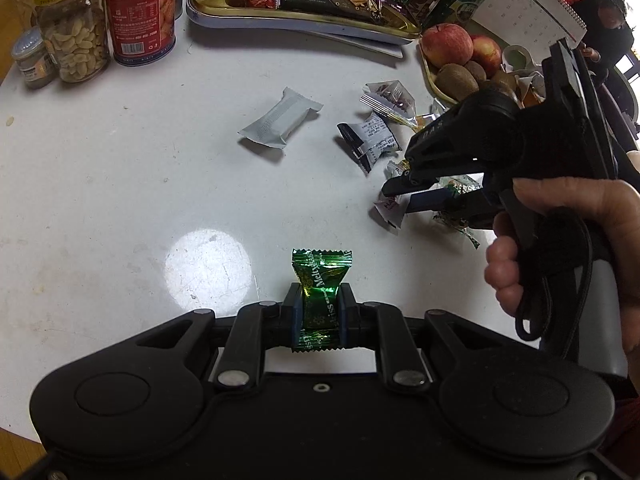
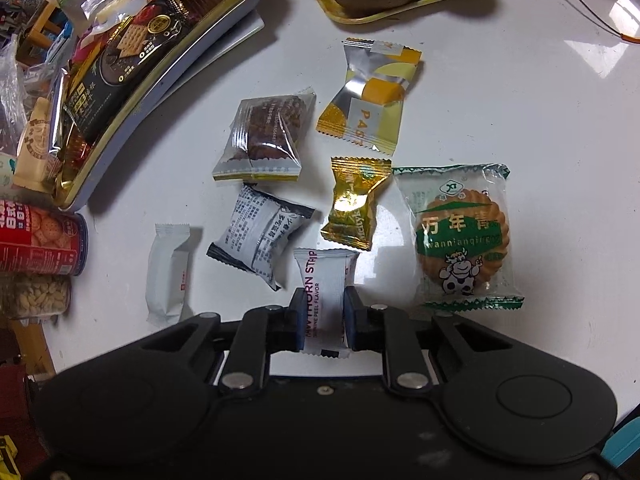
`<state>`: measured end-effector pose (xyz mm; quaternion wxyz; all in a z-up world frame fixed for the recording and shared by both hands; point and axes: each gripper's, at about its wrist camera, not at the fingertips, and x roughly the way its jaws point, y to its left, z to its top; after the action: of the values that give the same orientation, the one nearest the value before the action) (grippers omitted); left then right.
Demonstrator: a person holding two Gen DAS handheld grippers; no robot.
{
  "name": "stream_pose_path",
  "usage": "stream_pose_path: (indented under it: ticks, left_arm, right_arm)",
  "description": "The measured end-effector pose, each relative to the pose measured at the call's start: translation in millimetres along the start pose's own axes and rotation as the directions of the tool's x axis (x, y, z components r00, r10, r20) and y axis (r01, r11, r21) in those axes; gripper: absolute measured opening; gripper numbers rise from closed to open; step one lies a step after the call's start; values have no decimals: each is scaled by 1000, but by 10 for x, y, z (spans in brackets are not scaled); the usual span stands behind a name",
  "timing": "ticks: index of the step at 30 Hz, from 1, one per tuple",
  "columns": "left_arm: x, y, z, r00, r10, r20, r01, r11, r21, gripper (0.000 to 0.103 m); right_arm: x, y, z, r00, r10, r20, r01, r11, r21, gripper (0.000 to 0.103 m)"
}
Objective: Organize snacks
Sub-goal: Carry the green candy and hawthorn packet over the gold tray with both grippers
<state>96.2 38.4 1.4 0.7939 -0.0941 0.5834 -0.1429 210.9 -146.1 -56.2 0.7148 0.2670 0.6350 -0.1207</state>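
My left gripper (image 1: 320, 314) is shut on a green foil candy (image 1: 321, 280), held just above the white table (image 1: 120, 184). My right gripper (image 2: 322, 312) is shut on a white hawthorn strip packet (image 2: 326, 280); it also shows in the left wrist view (image 1: 404, 196) at the right. Loose snacks lie on the table: a gold candy (image 2: 354, 204), a round biscuit pack (image 2: 460, 236), a yellow pastry pack (image 2: 370, 94), a brown cake pack (image 2: 266, 140), a black-and-white pack (image 2: 260, 236) and a plain white bar (image 2: 168, 272). A gold-rimmed snack tray (image 1: 300, 4) stands at the back.
A peanut jar (image 1: 74, 28), a small jar (image 1: 32, 58) and a red can (image 1: 140, 12) stand at the back left. A fruit tray with apples and kiwis (image 1: 460, 60) and a desk calendar (image 1: 528, 4) are at the back right.
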Motion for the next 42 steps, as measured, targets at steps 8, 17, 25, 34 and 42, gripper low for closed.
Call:
stream_pose_path:
  ticks: [8, 17, 25, 34, 42]
  left_arm:
    - [37, 5, 2, 1000, 10, -5, -10, 1000, -12, 23]
    - [60, 6, -2, 999, 41, 2, -41, 999, -14, 23]
    - [87, 7, -14, 998, 66, 2, -66, 998, -15, 23]
    - [115, 36, -49, 993, 119, 17, -119, 993, -14, 23]
    - [75, -106, -60, 973, 222, 66, -224, 974, 24, 22]
  right_arm:
    - [-92, -210, -290, 1000, -5, 18, 7, 993, -122, 20]
    - [-261, -428, -576, 999, -32, 21, 36, 969, -245, 20]
    - [-408, -627, -703, 996, -62, 57, 76, 950, -302, 20]
    - [-522, -889, -658, 995, -58, 78, 77, 961, -265, 20]
    - [-632, -986, -687, 993, -60, 97, 88, 946, -313, 20]
